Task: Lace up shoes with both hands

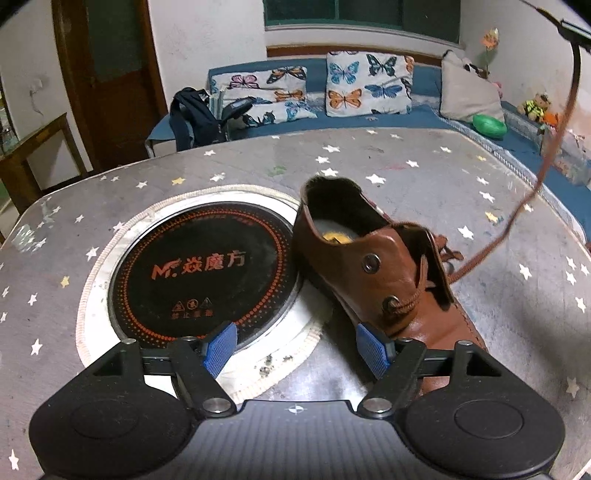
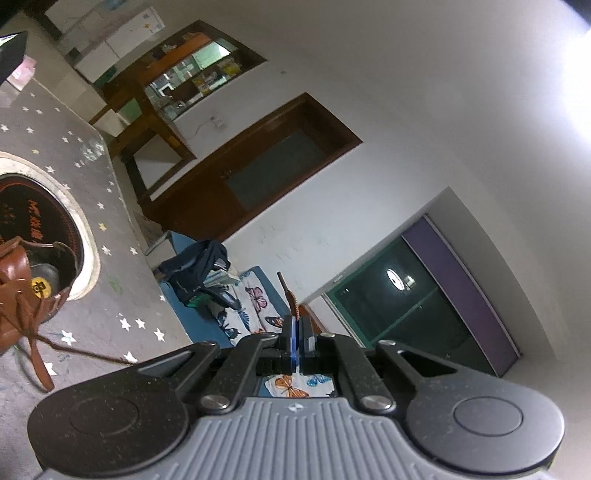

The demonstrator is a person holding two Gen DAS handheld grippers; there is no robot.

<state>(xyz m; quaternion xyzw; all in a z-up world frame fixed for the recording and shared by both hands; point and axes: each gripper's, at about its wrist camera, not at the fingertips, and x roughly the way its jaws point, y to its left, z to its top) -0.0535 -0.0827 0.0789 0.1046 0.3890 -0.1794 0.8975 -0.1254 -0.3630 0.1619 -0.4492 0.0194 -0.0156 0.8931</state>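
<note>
A brown leather shoe [image 1: 373,266] lies on the star-patterned table, heel away from me, toe near my left gripper. My left gripper [image 1: 297,349] is open and empty, its right blue pad touching or just beside the shoe's toe area. A brown lace [image 1: 554,147] runs taut from the shoe's eyelets up to the upper right, where my right gripper [image 1: 572,35] holds it high. In the right wrist view my right gripper [image 2: 297,332] is shut on the lace tip [image 2: 290,297], which sticks out beyond the pads. The shoe [image 2: 22,291] shows at the left edge.
A round black induction cooktop [image 1: 199,269] is set in the table left of the shoe. The table [image 1: 406,158] has a grey star-patterned cover. Behind it stand a blue sofa with butterfly cushions [image 1: 369,88], a dark bag [image 1: 192,114] and a green object [image 1: 489,125].
</note>
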